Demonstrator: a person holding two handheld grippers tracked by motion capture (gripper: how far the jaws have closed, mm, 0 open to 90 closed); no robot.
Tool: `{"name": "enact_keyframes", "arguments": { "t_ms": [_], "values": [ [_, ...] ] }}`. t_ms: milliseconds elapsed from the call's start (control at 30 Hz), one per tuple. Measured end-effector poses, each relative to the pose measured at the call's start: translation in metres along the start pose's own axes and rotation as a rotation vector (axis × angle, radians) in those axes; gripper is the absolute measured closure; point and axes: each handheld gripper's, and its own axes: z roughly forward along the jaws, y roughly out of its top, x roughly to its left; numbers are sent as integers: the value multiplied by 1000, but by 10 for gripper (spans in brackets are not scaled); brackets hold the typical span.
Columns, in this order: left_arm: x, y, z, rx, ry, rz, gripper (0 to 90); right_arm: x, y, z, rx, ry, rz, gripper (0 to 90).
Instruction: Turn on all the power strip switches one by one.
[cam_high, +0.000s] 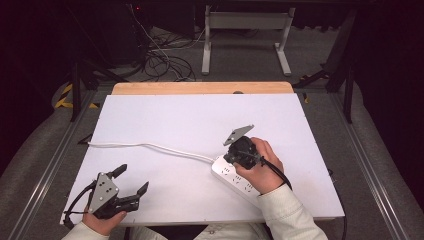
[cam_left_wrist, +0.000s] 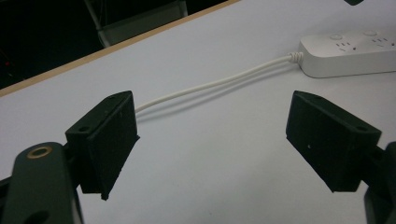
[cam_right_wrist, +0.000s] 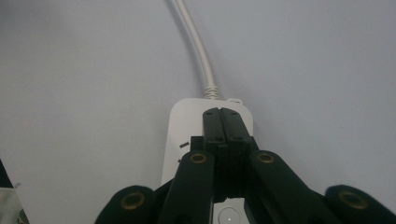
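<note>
Gripper, right (cam_right_wrist: 222, 114): jaws clenched, empty, tips over power strip (cam_high: 239, 181) at its cord end, mid-right on the white table (cam_high: 165, 120) | left gripper (cam_high: 131, 181): released, idle near-left | tip: press straight down on the switch, keep strip from sliding.

Left hand-held gripper (cam_high: 132, 181) jaws spread wide, right hand-held gripper (cam_right_wrist: 221, 113) jaws pressed together

White power strip (cam_high: 240, 180) on table (cam_high: 175, 120)
</note>
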Motion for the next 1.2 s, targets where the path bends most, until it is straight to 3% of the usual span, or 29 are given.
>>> {"name": "enact_keyframes", "arguments": {
  "t_ms": [133,200,367,533,867,1100,1133,1167,1200],
  "values": [
    [0,0,0,0,0,-1,169,0,0,0,-3,3,-10,900],
    [0,0,0,0,-1,-1,169,0,0,0,-15,1,-10,780],
    [0,0,0,0,-2,-1,169,-2,0,-2,-58,-10,-5,603],
    [0,0,0,-1,-4,3,169,-2,-2,-11,-124,-30,-12,495],
    [0,2,2,-1,-10,7,169,-6,-14,-39,-285,-47,3,487],
    [0,1,2,-5,-14,-4,169,-11,-27,-49,-356,-53,12,446],
    [0,2,2,-5,-15,-3,169,-12,-30,-50,-362,-50,23,414],
    [1,2,2,-5,-9,8,169,-14,-33,-49,-356,-44,67,378],
    [1,2,2,-6,-11,1,169,-15,-35,-50,-359,-48,72,367]
  ]
}}
